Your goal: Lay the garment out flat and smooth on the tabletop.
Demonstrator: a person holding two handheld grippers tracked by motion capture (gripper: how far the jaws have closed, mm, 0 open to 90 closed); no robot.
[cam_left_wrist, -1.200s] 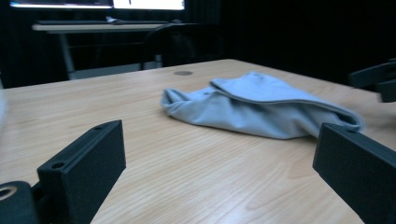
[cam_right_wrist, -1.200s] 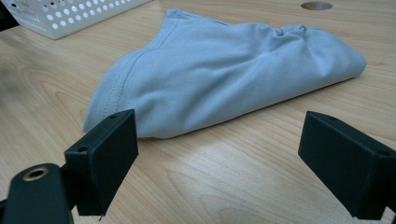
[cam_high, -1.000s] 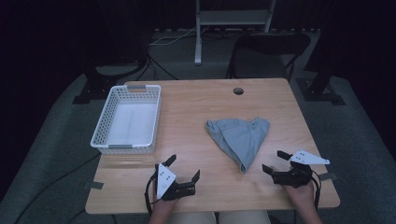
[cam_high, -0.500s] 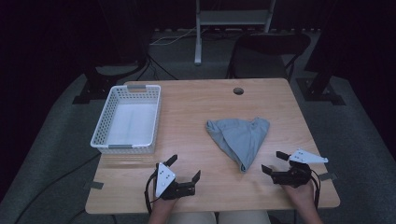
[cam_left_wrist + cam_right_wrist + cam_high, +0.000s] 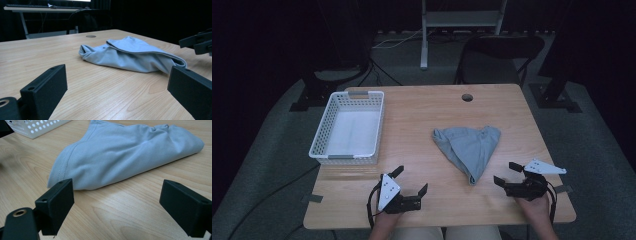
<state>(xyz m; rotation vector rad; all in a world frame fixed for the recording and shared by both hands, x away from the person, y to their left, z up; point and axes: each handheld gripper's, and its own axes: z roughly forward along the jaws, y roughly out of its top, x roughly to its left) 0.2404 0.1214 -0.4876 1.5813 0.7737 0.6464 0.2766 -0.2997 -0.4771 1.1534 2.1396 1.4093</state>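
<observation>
Right gripper [image 5: 509,180] sits w/ jaws spread wide and empty just beside the narrow near tip of the grey-blue folded garment [image 5: 469,145], which lies mid-table, right of centre. It's prob. light, soft and floppy w/ a stitched hem edge, so pinch thru all layers at that tip or a hem corner. Left gripper [image 5: 411,181] likewise wide open and empty near the table [image 5: 422,107] front edge, white perforated basket [image 5: 347,155] well apart at left.

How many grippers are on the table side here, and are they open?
2. The left gripper sits near the front edge, below the white basket; the right gripper sits at the front right, beside the grey cloth. Both stand open, holding nothing.
</observation>
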